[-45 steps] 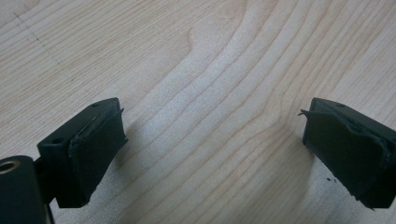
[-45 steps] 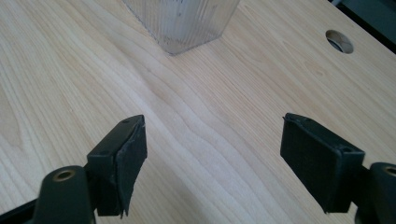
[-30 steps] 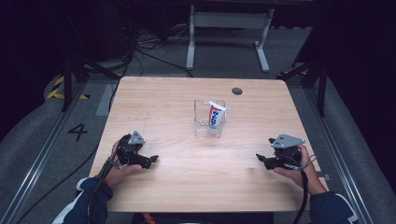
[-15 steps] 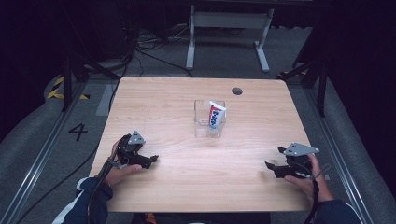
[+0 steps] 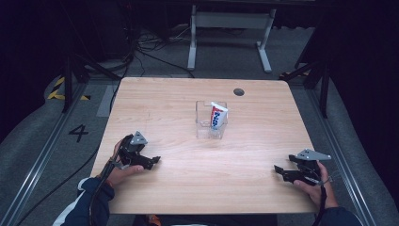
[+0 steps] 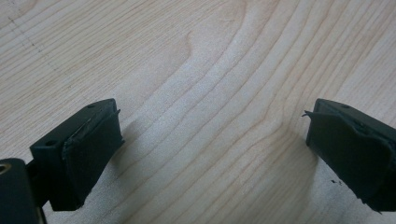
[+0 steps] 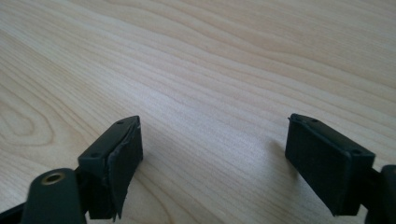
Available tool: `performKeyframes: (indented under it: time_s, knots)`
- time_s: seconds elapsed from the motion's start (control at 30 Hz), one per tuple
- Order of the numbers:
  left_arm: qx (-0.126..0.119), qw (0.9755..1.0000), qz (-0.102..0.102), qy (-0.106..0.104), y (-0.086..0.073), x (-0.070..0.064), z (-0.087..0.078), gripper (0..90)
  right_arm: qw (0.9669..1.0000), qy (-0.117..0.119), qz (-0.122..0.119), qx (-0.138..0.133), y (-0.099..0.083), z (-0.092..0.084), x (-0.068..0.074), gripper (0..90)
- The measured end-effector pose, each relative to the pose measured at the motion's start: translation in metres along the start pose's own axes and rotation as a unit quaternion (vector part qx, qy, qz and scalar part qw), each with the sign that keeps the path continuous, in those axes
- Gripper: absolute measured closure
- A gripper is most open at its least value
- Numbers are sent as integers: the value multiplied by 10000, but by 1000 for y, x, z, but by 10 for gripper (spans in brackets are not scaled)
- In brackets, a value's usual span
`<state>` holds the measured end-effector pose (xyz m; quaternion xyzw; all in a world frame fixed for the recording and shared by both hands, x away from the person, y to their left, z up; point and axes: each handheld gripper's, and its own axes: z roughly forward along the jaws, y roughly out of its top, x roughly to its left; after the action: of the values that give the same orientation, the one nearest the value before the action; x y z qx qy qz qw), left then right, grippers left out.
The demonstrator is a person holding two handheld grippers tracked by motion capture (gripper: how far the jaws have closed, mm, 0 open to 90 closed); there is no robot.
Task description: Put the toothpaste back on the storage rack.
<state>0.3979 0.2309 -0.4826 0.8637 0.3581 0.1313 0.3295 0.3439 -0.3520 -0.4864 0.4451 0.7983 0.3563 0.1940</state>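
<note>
A clear plastic box [image 5: 210, 121] stands at the middle of the wooden table [image 5: 179, 99], with a white, red and blue tube [image 5: 217, 117] upright inside it. My left gripper [image 5: 153, 160] rests near the front left of the table, open, with bare wood between its jaws [image 6: 210, 140]. My right gripper [image 5: 278, 170] sits low at the front right corner, pointing left. Its jaws have just been opening and stand wide apart over bare wood [image 7: 212, 144], with nothing between them. Both grippers are well away from the box.
A small dark round hole [image 5: 238, 92] lies near the table's far right. Beyond the far edge stands a grey metal frame [image 5: 229, 21] among cables on the floor. A rail runs along the floor on each side of the table.
My right gripper has moved toward the front right corner of the table and sunk lower. The left gripper, the box and the tube have stayed where they were.
</note>
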Motion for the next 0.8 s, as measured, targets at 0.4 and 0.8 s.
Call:
performKeyframes:
  time_s: [0.4,0.8]
  knots:
    - [-25,10000,-44,65,-1,-1,0,37,10000,24,-9,12,0,1,0,171]
    - [-25,9999,-58,81,0,-1,1,33,10000,40,-35,34,2,2,-1,150]
